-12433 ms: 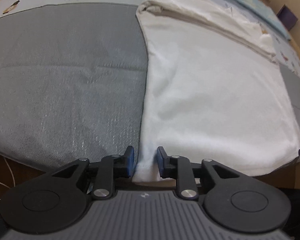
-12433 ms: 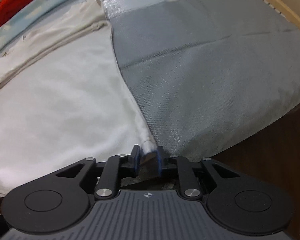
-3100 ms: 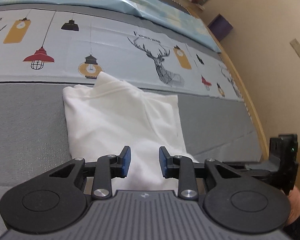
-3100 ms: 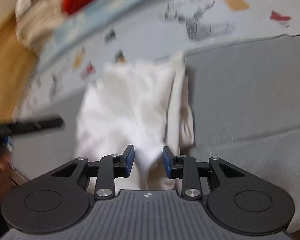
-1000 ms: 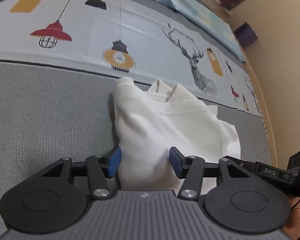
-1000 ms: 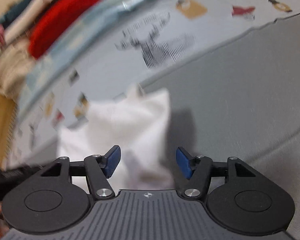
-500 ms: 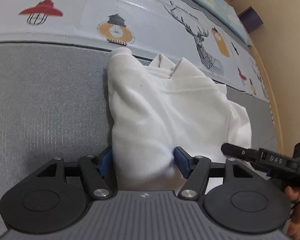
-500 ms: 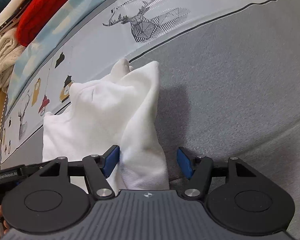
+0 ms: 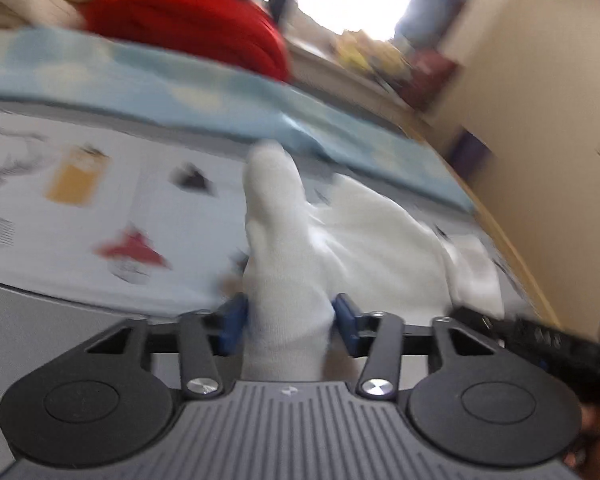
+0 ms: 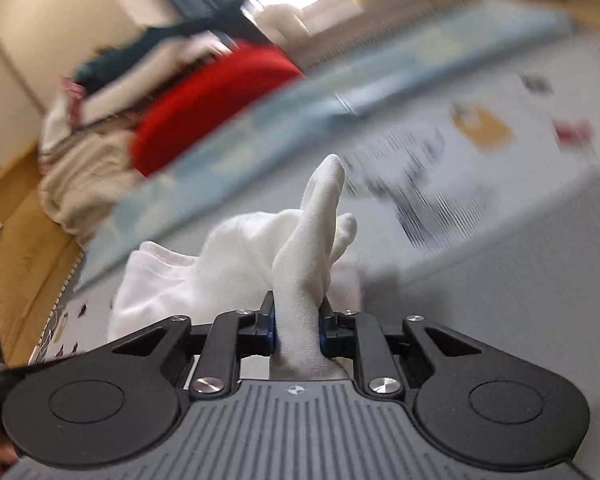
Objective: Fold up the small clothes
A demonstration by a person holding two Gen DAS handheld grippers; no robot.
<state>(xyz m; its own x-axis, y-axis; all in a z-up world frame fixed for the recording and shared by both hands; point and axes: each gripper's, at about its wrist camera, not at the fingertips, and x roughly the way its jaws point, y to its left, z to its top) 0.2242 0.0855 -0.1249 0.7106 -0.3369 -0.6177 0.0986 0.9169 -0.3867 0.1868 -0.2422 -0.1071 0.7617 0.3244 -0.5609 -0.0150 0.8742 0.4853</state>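
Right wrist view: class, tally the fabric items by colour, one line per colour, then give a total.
White garment clamped in the right gripper: 1
Red garment in the pile: 1
Cream or beige fabric bundle: 1
Dark teal garment: 1
Total: 4

We see one white folded garment (image 9: 364,236), two hand-held grippers, the left one (image 9: 290,322) and the right one (image 10: 296,326), one red cloth (image 10: 216,100) and one bed (image 9: 80,208).
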